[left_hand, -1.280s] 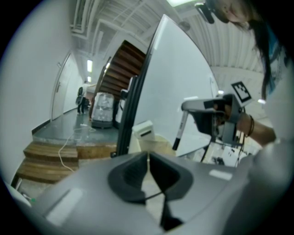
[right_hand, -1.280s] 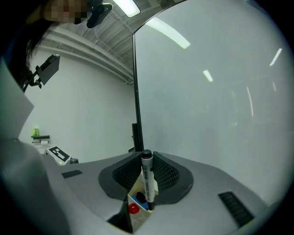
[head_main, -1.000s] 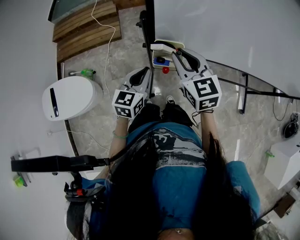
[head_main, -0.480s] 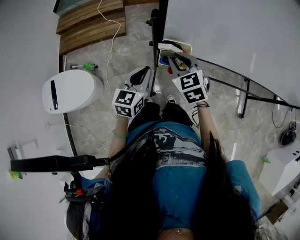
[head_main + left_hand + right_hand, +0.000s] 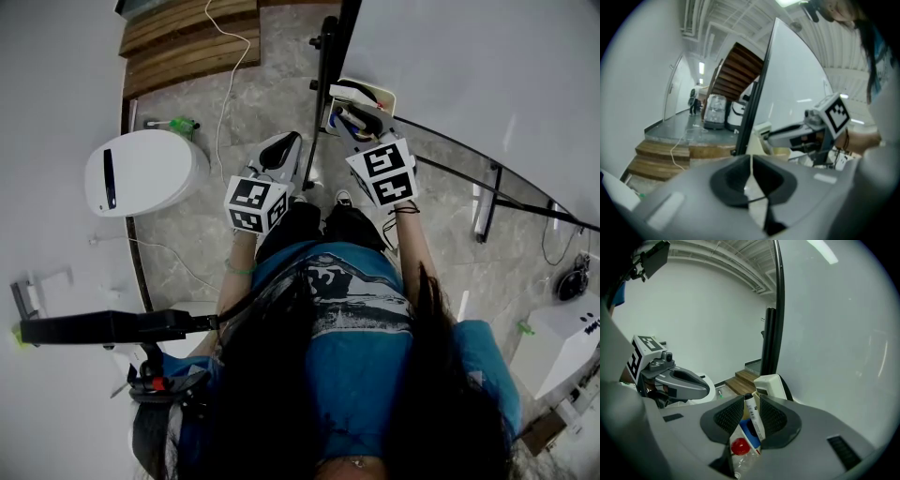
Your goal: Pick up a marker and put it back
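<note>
In the right gripper view a white marker [image 5: 754, 420] with a black cap stands between the pads of my right gripper [image 5: 751, 403], which is shut on it. Its tip end points at the cream tray [image 5: 771, 382] on the whiteboard's lower edge. Below the marker lie a blue eraser [image 5: 747, 428] and a red round cap [image 5: 739, 446]. From the head view, the right gripper [image 5: 352, 116] reaches over the tray [image 5: 379, 93]. My left gripper [image 5: 289, 142] hangs to its left, off the board, and its pads [image 5: 751, 165] meet with nothing between them.
The whiteboard [image 5: 469, 56] fills the upper right, with its black stand post [image 5: 328, 84] just left of the tray. A white rounded machine [image 5: 141, 173] stands on the stone floor at the left. Wooden steps [image 5: 187, 37] lie beyond, and a white cable [image 5: 221, 84] runs across them.
My right gripper has moved forward with the marker, from short of the tray to over it. The left gripper has stayed in place.
</note>
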